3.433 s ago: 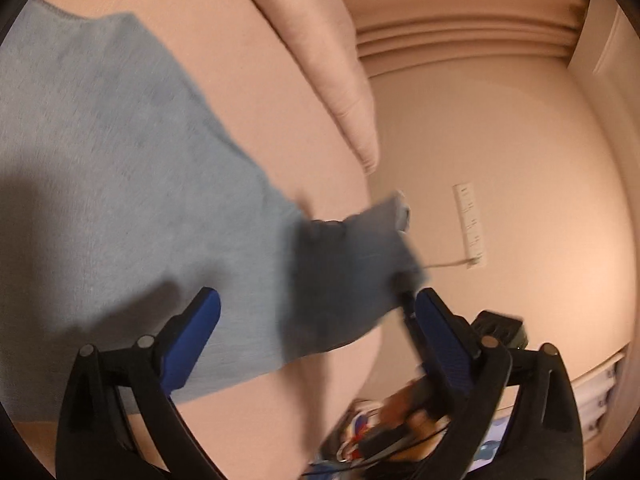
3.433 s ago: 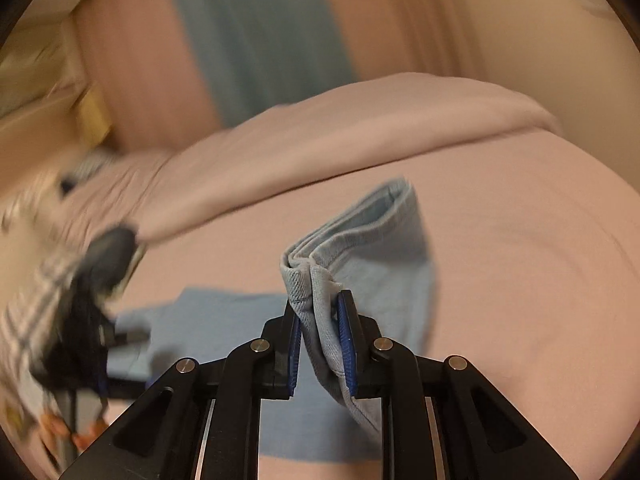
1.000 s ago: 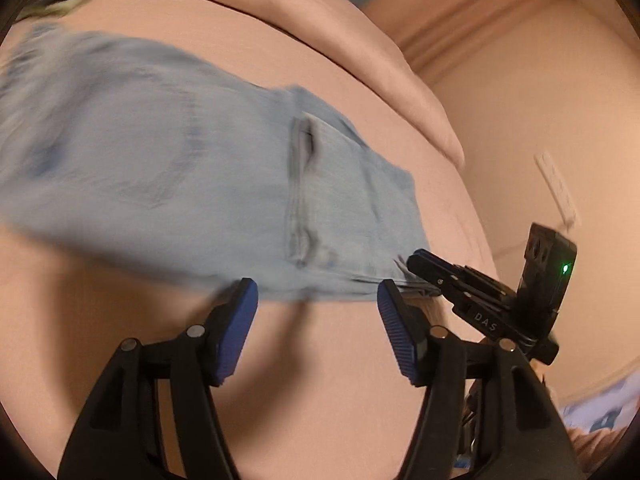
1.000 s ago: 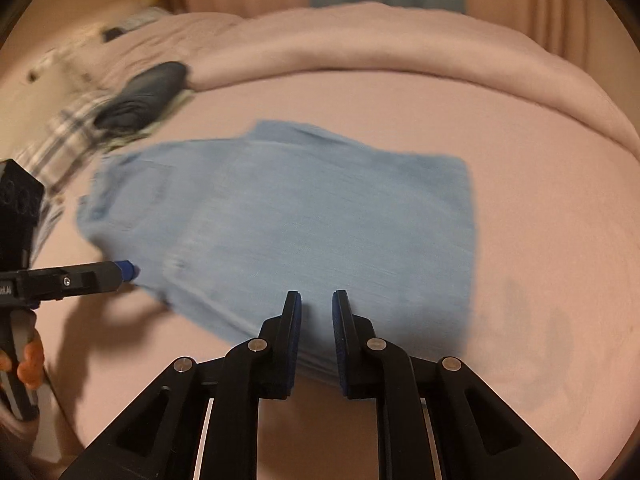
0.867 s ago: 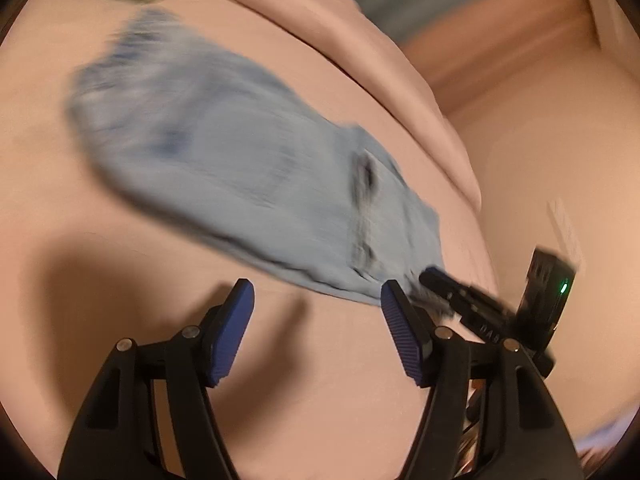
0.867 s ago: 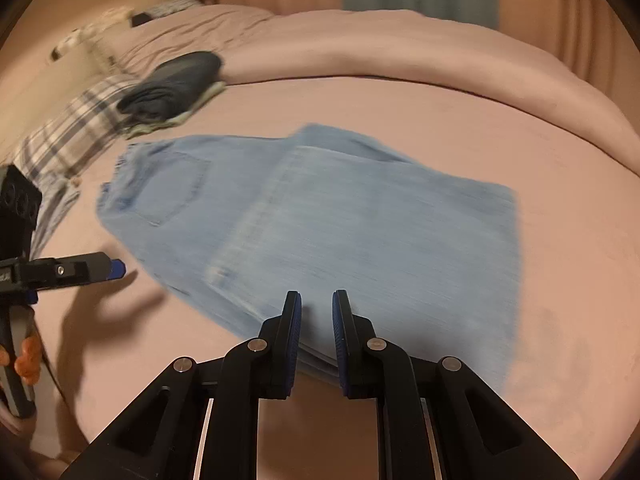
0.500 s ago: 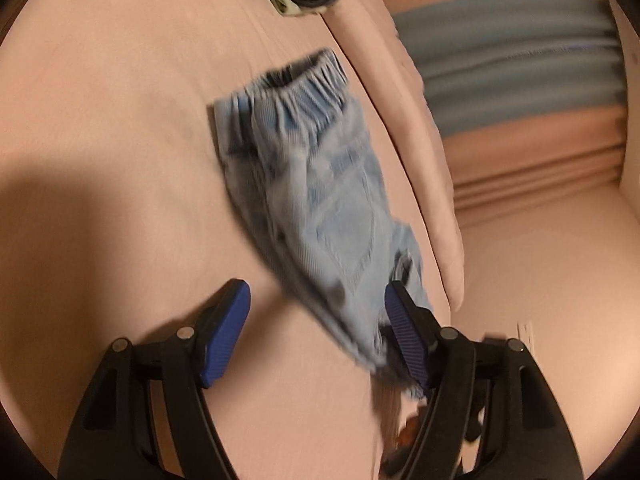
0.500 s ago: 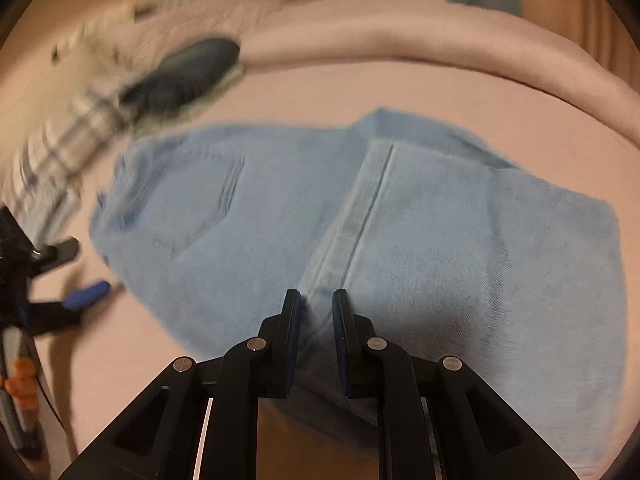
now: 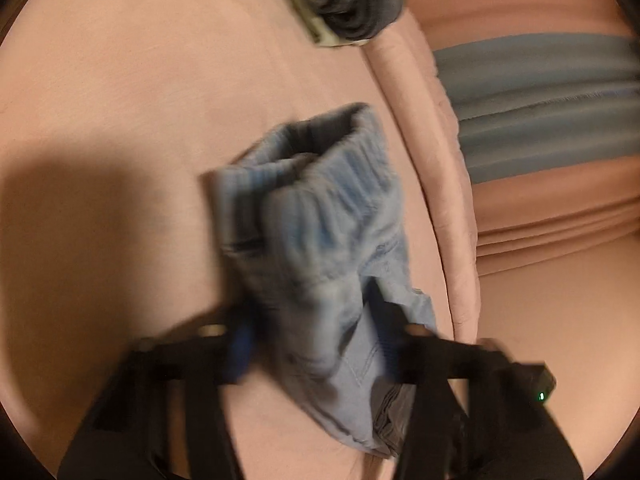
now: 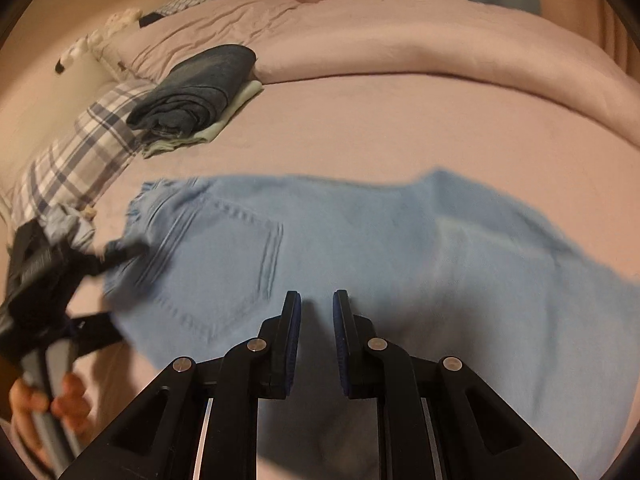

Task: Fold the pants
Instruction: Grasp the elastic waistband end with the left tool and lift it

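Pink bed: light-blue pants lie crosswise before right gripper, fingers narrowly parted, empty. Left gripper nearer waistband end, denim between blurred fingers; closure unclear.

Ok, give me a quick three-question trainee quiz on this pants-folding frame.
1. True or false: the right gripper is clamped on the pants.
2. Which detail shows on the pants' upper face? A) zipper B) back pocket C) belt
3. What lies on the bed beyond the pants, beside the plaid pillow?

Key:
1. False. Its jaws stand narrowly apart over the fabric, with nothing between them.
2. B, the back pocket.
3. A stack of folded clothes, with a dark garment on top.
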